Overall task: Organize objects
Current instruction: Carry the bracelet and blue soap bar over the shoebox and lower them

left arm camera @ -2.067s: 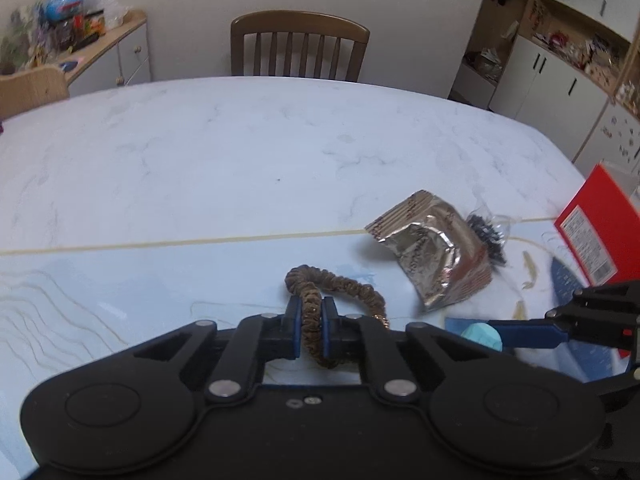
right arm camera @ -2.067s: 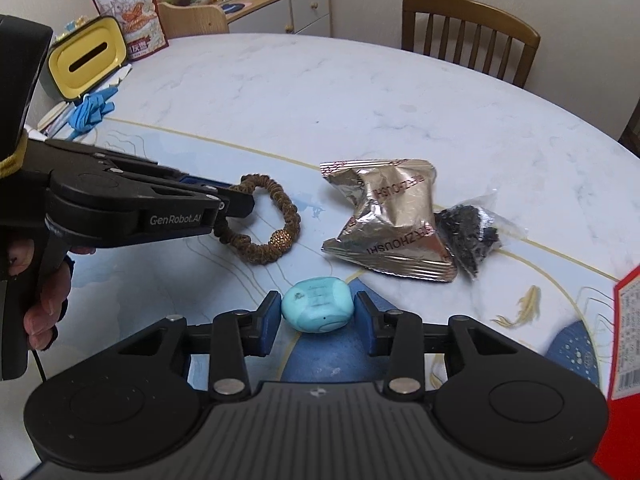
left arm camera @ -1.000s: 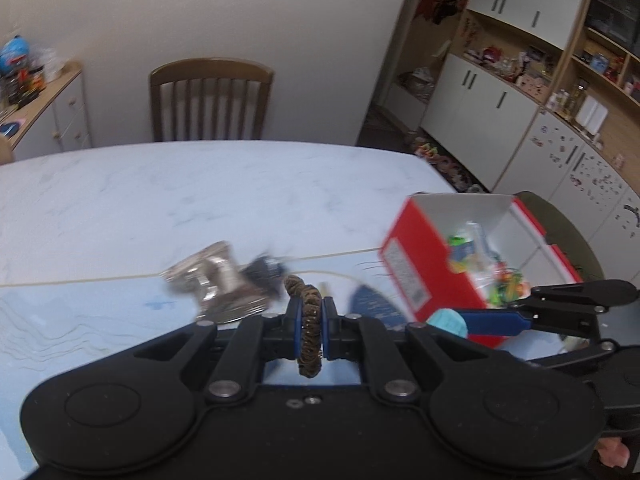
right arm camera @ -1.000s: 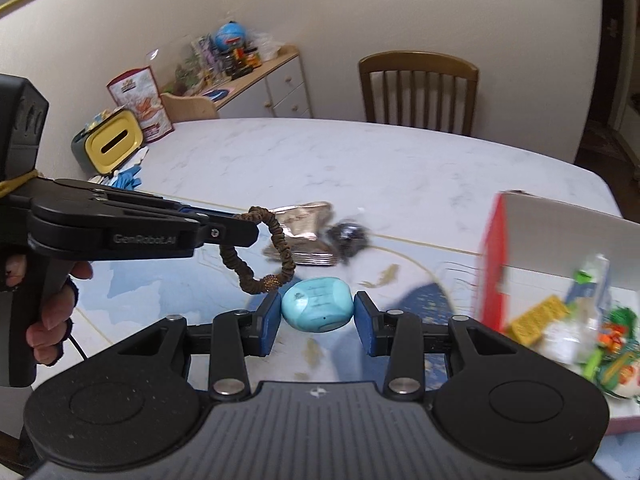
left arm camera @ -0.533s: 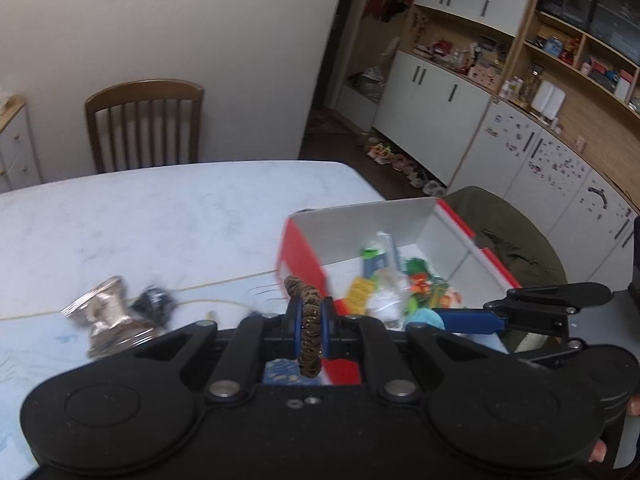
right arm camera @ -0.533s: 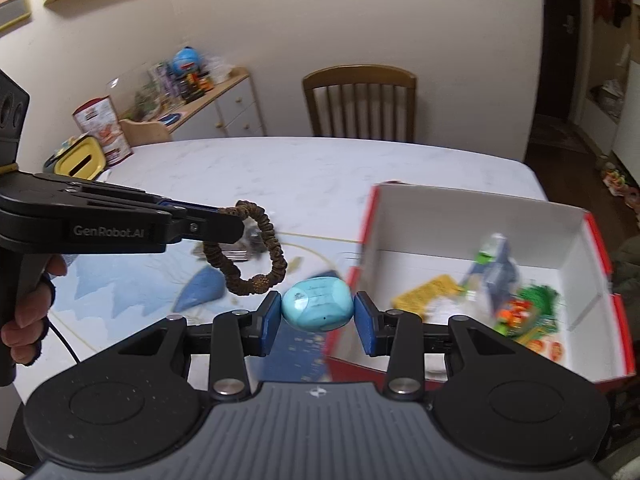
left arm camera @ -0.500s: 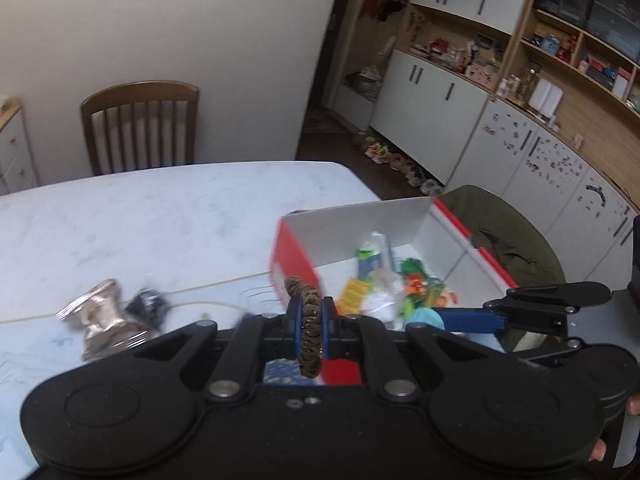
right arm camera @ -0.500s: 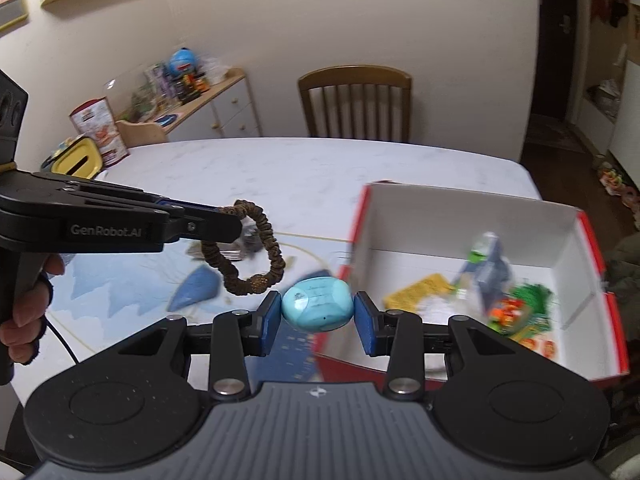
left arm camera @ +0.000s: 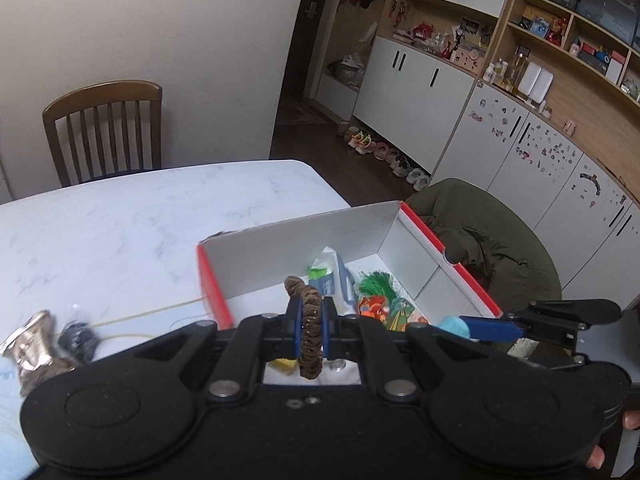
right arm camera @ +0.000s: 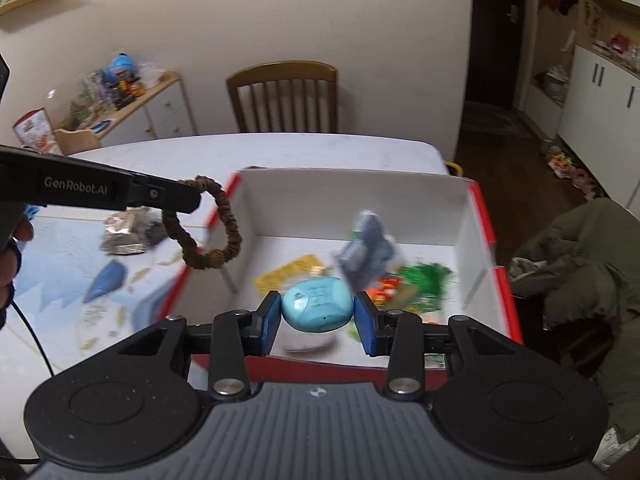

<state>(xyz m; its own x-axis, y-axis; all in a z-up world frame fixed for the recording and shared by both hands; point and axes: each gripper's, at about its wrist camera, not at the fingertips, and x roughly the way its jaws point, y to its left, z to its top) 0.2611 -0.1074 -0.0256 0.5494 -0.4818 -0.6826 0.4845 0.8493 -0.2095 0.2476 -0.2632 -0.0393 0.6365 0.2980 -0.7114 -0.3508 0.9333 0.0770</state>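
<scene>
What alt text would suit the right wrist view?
The right gripper holds a turquoise oval object above an open red and white box of small items. At left, the left gripper dangles a brown scrunchie.

Soft indoor light, motion blur, fisheye bending

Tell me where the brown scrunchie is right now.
The brown scrunchie hangs from the left gripper, over the left edge of the red box in the right wrist view.

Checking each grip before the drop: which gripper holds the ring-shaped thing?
The left gripper pinches the brown scrunchie; the right gripper holds a solid turquoise oval.
</scene>
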